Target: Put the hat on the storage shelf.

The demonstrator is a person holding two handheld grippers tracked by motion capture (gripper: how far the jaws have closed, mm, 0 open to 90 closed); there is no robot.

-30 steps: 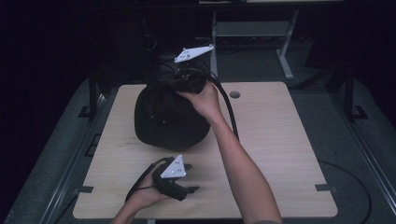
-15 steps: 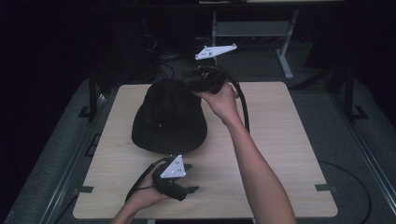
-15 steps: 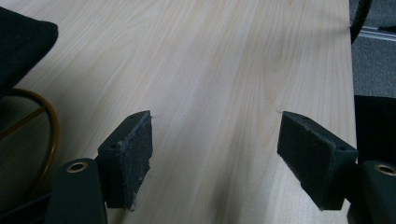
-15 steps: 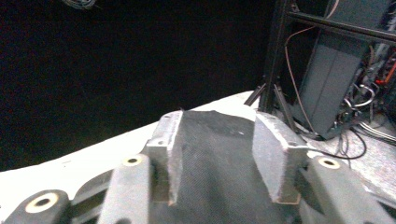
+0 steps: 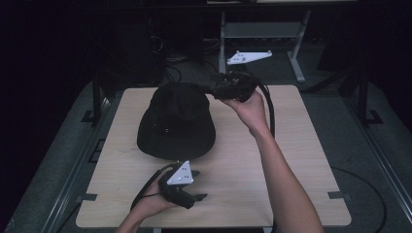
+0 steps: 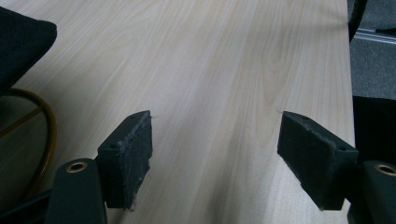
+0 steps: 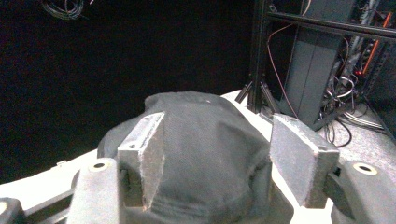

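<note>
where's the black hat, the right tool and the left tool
black hat (image 5: 176, 116), high view, on its crown
right tool (image 5: 217, 90), high view, between its fingertips
left tool (image 5: 198, 185), high view, between its fingertips

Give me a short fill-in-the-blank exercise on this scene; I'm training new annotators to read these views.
1. The hat lying on the wooden table is ____ in colour.
2. The right gripper, its jaws just opening, hangs at the hat's ____ edge in the high view.
3. The left gripper holds ____ between its pads.

Missing words: black; far; nothing
</note>
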